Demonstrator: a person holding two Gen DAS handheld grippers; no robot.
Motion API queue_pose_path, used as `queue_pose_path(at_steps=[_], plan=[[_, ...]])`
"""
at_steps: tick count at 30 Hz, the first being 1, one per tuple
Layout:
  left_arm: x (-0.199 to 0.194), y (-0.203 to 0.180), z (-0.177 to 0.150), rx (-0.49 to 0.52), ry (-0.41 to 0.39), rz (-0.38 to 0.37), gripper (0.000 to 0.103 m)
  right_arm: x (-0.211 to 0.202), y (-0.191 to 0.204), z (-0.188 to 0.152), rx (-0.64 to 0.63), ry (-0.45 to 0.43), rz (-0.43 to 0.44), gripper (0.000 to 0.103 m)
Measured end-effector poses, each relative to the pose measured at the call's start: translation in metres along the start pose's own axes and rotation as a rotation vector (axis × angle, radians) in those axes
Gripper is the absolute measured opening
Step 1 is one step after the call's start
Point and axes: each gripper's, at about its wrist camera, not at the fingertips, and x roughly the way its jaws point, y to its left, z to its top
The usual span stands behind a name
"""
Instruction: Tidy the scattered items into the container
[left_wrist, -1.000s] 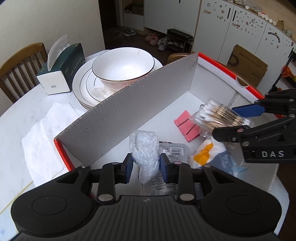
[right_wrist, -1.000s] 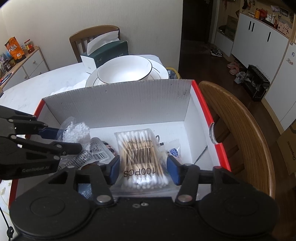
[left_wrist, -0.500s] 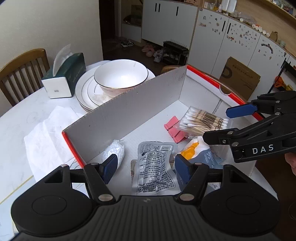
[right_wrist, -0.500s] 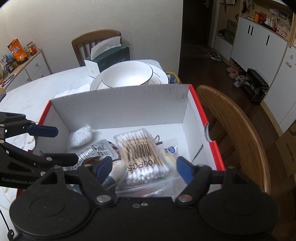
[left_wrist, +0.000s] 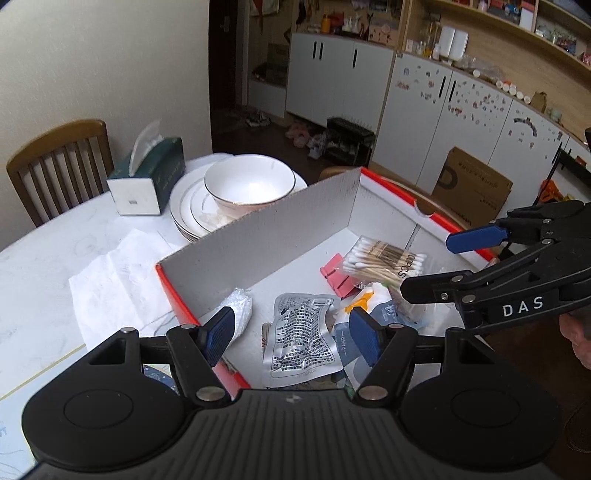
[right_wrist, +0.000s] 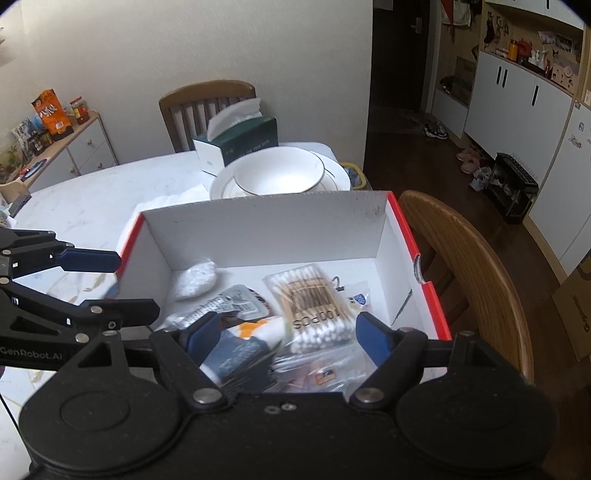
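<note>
Both grippers hang wide open and empty above the red-edged box (right_wrist: 402, 236); left gripper (left_wrist: 291, 334), right gripper (right_wrist: 284, 336); the cotton-swab pack (right_wrist: 314, 302) lies inside, long axis near-to-far, just beyond the right gripper, the nearer one; the white bead bag (left_wrist: 238, 308) rests far-left

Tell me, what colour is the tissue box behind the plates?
Dark green with a white end, the tissue box shows best in the left wrist view.

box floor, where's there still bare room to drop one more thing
Bare floor runs along the tall back wall, between the white bead bag and the pink clips. The far corner past the cotton swabs is also free. The near side is crowded with the foil pouch.
</note>
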Motion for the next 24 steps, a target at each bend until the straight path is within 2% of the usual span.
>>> queue_pose_path(at_steps=[10,14,24], plan=[[-0.038,0.001,-0.023,-0.005,-0.065,-0.027,0.071,-0.037,0.026,-0.015,0.001,-0.077,0.038,0.086],[-0.052,0.002,-0.032,-0.013,-0.089,-0.037,0.077,-0.049,0.034,-0.022,0.01,-0.107,0.045,0.089],[-0.066,0.009,-0.049,-0.042,-0.074,-0.03,0.084,-0.063,0.044,-0.038,0.06,-0.149,0.035,0.094]])
